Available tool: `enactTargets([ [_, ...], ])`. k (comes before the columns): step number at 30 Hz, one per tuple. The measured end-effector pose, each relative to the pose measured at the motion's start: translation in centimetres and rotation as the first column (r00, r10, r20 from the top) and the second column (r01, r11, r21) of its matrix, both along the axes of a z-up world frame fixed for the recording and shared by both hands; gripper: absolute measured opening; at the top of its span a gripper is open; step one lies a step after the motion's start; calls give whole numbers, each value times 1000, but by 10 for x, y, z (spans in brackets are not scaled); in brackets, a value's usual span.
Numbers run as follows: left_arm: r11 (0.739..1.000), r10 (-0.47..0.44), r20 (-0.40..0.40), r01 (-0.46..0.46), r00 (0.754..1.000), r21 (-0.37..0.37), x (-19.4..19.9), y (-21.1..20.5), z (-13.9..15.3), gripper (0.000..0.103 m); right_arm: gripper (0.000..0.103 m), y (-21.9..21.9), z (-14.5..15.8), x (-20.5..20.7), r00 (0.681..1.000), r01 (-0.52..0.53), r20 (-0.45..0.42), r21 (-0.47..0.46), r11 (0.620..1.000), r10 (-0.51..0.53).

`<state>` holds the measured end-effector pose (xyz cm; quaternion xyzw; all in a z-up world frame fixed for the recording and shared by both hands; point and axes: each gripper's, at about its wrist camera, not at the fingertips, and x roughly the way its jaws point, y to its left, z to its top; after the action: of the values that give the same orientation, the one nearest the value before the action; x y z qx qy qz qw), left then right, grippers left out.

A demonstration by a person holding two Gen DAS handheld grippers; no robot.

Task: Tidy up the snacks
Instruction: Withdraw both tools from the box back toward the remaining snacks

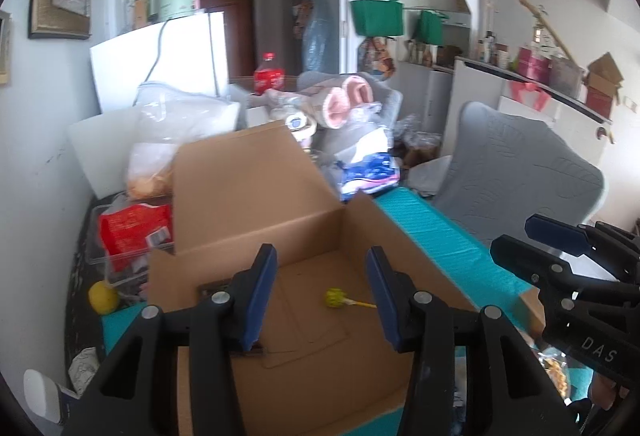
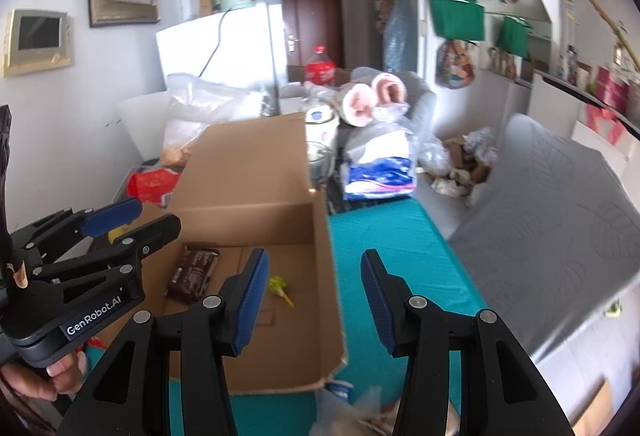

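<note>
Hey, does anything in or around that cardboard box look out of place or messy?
The cardboard box holds only a brown snack bar and a yellow lollipop. A red snack bag still sits outside, in a clear bin beside it.

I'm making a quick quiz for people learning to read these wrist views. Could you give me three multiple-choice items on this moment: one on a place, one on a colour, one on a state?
1. Where is the lollipop?
A. On the teal cloth
B. On the floor of the cardboard box
C. Between a gripper's fingers

2. What colour are the bags hanging on the far wall?
A. Green
B. Red
C. Yellow

3. What state is the right gripper in?
A. Shut on the chocolate bar
B. Shut on the lollipop
C. Open, holding nothing

Answers:
1 B: the lollipop lies on the floor of the cardboard box, near the chocolate bar.
2 A: the bags are plainly green.
3 C: the right gripper has a clear gap between its blue pads, with nothing in it; the teal cloth shows through.
</note>
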<state>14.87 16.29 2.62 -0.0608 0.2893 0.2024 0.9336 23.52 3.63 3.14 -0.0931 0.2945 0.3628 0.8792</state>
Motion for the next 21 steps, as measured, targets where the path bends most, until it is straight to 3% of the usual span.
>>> enactTargets([
  [6, 995, -96, 4, 96, 995, -40, 2, -30, 1, 46, 57, -42, 8, -13, 997, 79, -1, 24, 997, -79],
  [15, 987, -157, -69, 154, 985, -41, 12, -65, -10, 47, 69, -87, 11, -27, 983, 182, 6, 13, 983, -182],
  [21, 980, -195, -74, 191, 978, -61, 11, -82, -9, 47, 69, -110, 7, -35, 974, 228, 13, -19, 973, -228],
])
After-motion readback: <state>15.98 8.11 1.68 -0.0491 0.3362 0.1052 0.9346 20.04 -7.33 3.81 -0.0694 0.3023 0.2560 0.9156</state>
